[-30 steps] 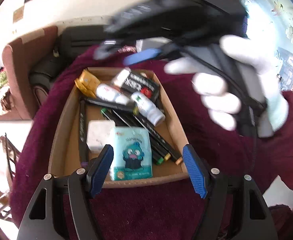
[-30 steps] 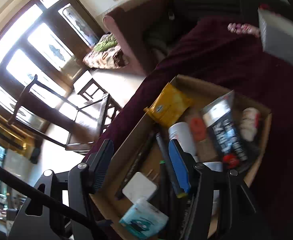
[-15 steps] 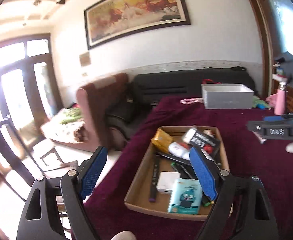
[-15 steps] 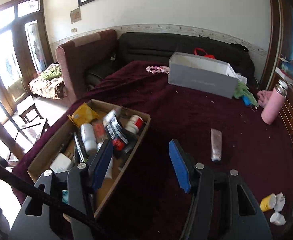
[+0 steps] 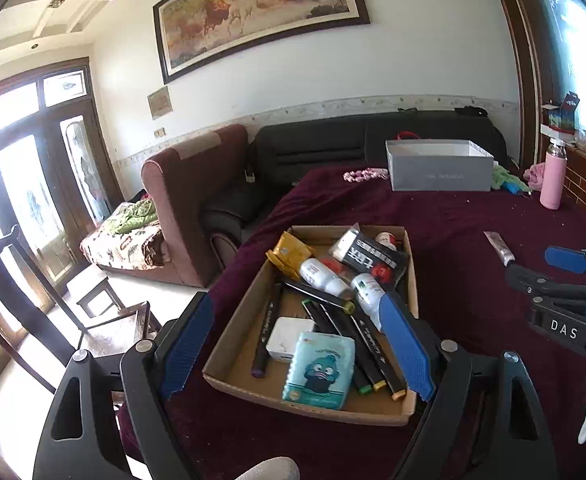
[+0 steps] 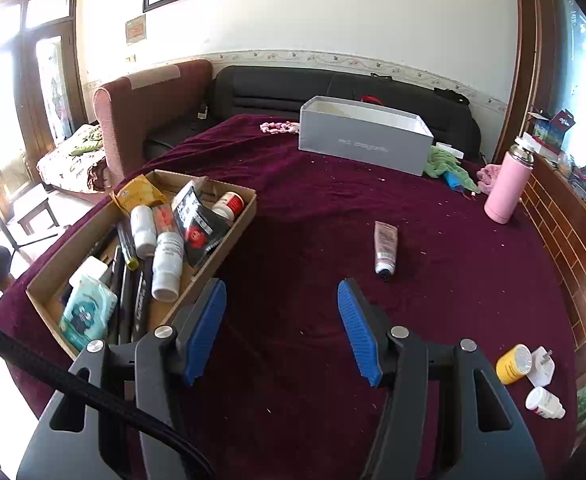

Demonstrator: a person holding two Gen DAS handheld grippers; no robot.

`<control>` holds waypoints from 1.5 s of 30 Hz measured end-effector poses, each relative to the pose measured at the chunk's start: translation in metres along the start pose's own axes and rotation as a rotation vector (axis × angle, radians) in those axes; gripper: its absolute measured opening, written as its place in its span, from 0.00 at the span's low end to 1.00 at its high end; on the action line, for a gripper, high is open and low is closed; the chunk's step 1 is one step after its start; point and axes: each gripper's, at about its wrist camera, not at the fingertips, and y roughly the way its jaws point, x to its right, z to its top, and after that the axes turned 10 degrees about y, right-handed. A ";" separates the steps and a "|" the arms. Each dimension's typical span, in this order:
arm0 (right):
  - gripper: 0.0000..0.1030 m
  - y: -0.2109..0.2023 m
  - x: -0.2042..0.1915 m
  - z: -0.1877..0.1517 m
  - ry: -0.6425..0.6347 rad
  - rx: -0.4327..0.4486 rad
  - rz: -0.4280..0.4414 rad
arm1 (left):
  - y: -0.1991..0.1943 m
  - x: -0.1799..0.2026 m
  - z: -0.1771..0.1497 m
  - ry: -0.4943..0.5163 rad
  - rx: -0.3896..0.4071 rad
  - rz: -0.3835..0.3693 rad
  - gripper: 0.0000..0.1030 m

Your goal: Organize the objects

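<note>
A shallow cardboard tray (image 5: pixel 237 332) (image 6: pixel 233 236) on the maroon cloth holds markers, white bottles (image 6: pixel 167 258), a yellow pouch (image 5: pixel 291 252), a black packet and a teal tissue pack (image 5: pixel 320 370). My left gripper (image 5: pixel 297 340) is open and empty, above the tray's near end. My right gripper (image 6: pixel 281 320) is open and empty over bare cloth right of the tray; it also shows at the right edge of the left wrist view (image 5: pixel 565 280). A pink tube (image 6: pixel 385 246) lies on the cloth ahead of it.
A grey box (image 6: pixel 363 140) stands at the far side. A pink flask (image 6: pixel 507 182) stands at the right by a brick ledge. A yellow-capped jar (image 6: pixel 513 364), a white plug (image 6: pixel 541 366) and a small white bottle (image 6: pixel 543 402) lie at the near right. Sofas and a chair stand to the left.
Both grippers have pulled back and up from the tray, and the views have levelled. The right gripper has swung right, off the tray, over bare cloth.
</note>
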 end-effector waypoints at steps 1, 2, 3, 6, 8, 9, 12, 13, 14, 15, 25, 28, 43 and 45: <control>0.56 -0.001 0.002 -0.002 0.001 0.002 -0.002 | 0.001 0.004 0.000 0.006 -0.008 -0.007 0.78; 0.56 -0.002 0.005 -0.004 0.003 0.003 -0.005 | 0.002 0.010 0.001 0.019 -0.017 -0.005 0.78; 0.56 -0.003 0.007 -0.005 0.005 0.006 -0.010 | 0.003 0.015 0.002 0.031 -0.022 -0.002 0.78; 0.56 -0.005 0.019 -0.010 0.019 0.007 -0.021 | 0.004 0.031 0.005 0.066 -0.038 -0.036 0.78; 0.56 -0.005 0.030 -0.012 0.034 0.004 -0.033 | 0.006 0.043 0.009 0.082 -0.051 -0.087 0.78; 0.56 -0.006 0.035 -0.013 0.042 0.005 -0.040 | 0.006 0.047 0.010 0.090 -0.059 -0.104 0.78; 0.56 -0.006 0.054 -0.013 0.071 0.005 -0.071 | 0.009 0.066 0.016 0.122 -0.082 -0.159 0.78; 0.56 -0.006 0.061 -0.013 0.082 0.004 -0.078 | 0.009 0.073 0.018 0.130 -0.087 -0.173 0.78; 0.56 -0.007 0.068 -0.013 0.098 0.005 -0.087 | 0.009 0.079 0.020 0.139 -0.088 -0.186 0.78; 0.56 -0.007 0.075 -0.014 0.110 0.005 -0.096 | 0.008 0.085 0.021 0.148 -0.086 -0.192 0.78; 0.56 -0.002 0.115 -0.016 0.172 -0.010 -0.128 | 0.004 0.113 0.032 0.173 -0.092 -0.191 0.78; 0.56 0.002 0.114 -0.016 0.164 -0.026 -0.116 | 0.013 0.104 0.031 0.114 -0.133 -0.216 0.78; 0.56 0.024 0.010 -0.051 -0.021 -0.124 -0.042 | 0.037 0.026 0.000 -0.077 -0.207 -0.045 0.78; 0.56 0.022 0.002 -0.051 -0.038 -0.116 -0.053 | 0.040 0.020 -0.005 -0.093 -0.217 -0.029 0.78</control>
